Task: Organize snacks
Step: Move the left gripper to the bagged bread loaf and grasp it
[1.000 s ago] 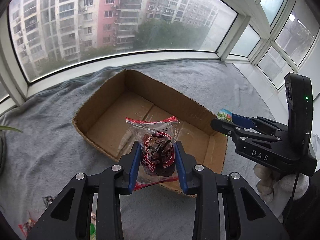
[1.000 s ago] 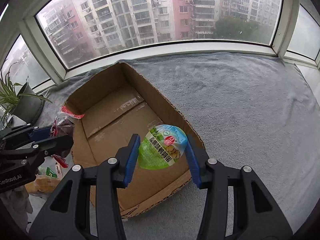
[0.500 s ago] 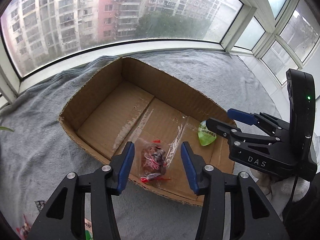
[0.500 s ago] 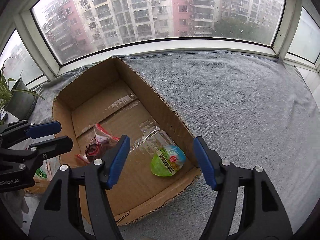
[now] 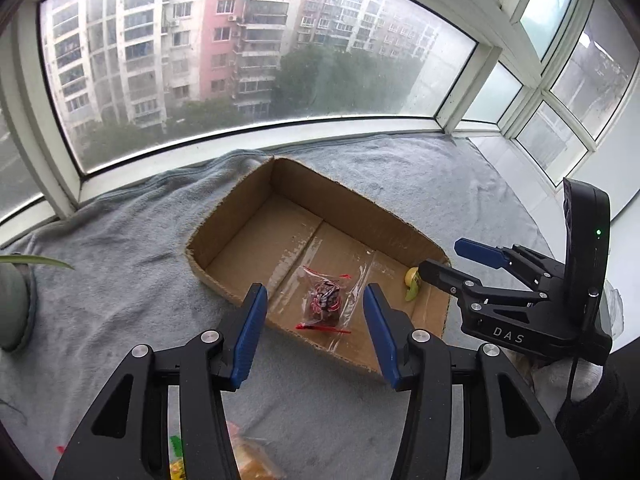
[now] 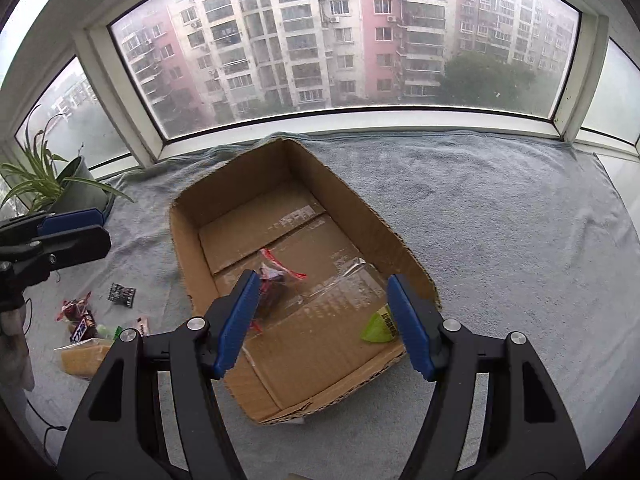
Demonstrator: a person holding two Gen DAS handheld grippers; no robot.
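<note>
Drop-off step looks done; both the left gripper [image 5: 314, 338] and right gripper [image 6: 320, 326] are spread and empty, jaws just opened; red-wrapped snack [image 5: 326, 300] and green packet [image 6: 380, 326] lie in the cardboard box [image 6: 188, 248], lower centre of frame; next up is probably grabbing from the loose snacks [image 6: 86, 320] at lower left.

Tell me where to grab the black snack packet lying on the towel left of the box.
Take the black packet across its short width, coming straight down with the left claw. It lies flat on the gray towel, apart from the other snacks.

open cardboard box [image 5: 362, 204] on grey cloth; clear red-trimmed snack bag [image 5: 326, 300], green packet [image 6: 380, 326] lying inside
</note>
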